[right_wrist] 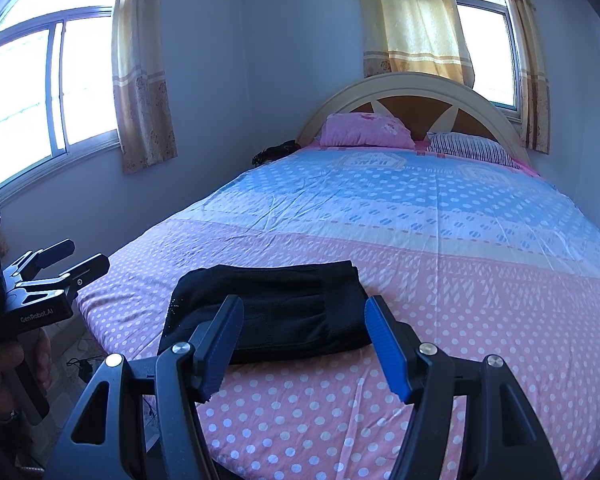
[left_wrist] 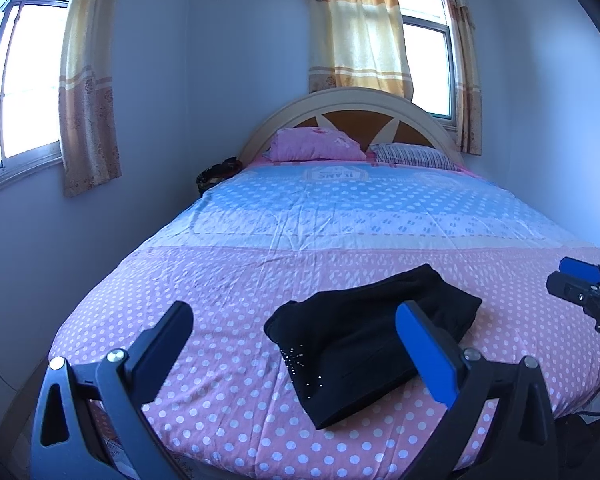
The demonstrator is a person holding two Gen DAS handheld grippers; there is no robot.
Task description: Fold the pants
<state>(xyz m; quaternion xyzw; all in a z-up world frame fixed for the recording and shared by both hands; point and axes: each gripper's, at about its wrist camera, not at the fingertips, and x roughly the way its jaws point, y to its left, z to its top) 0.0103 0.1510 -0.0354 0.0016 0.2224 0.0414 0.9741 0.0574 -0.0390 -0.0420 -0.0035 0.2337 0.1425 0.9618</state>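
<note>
Now the black pants lie folded on the bed.
My left gripper and right gripper hover spread, empty; I'd judge squaring the edges lightly finishes it.

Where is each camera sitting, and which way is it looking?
Left wrist: on the left gripper, facing the arched headboard over the folded black pants; right gripper at the right edge.
Right wrist: on the right gripper, facing likewise; left gripper and a hand at the left.
Shared: pants, pink dotted bedsheet, both jaws open.
</note>
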